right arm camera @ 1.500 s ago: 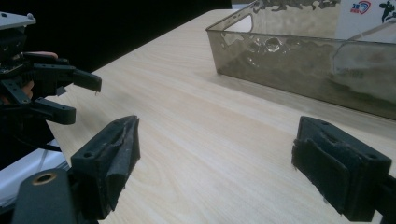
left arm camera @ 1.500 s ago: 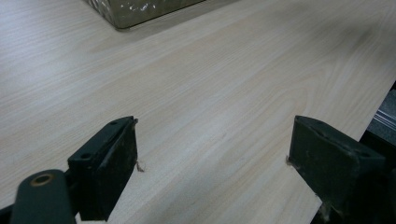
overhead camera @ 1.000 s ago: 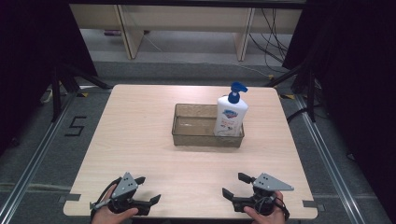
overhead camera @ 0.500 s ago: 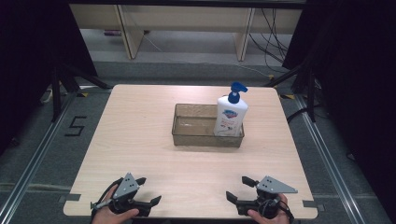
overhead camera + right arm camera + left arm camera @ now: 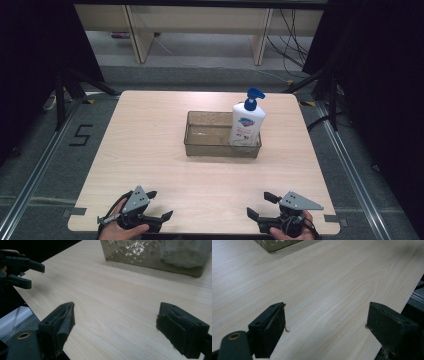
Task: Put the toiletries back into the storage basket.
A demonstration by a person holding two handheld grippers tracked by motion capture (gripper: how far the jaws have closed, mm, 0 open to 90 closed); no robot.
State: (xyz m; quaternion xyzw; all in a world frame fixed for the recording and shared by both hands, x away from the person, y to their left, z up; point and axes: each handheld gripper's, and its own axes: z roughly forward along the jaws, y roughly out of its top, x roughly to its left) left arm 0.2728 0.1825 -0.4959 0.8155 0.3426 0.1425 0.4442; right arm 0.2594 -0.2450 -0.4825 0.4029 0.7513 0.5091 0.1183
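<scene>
Both grippers sit low at the bottom of the high view, near the table's (image 5: 150, 150) front edge. The left gripper (image 5: 159, 206) is at lower left, jaws spread wide with nothing between them, just bare wood showing in its own view. The right gripper (image 5: 261, 205) is at lower right, same deal: jaws wide apart and holding nothing. The tray (image 5: 196, 148) is in the middle of the frame, well apart from both grippers, a clear brownish bin. The soap bottle (image 5: 247, 123) stands upright in the tray's right end, blue pump on top. Through the textured wall in the right gripper view there's a pale blur, probably the bottle, hard to say.
</scene>
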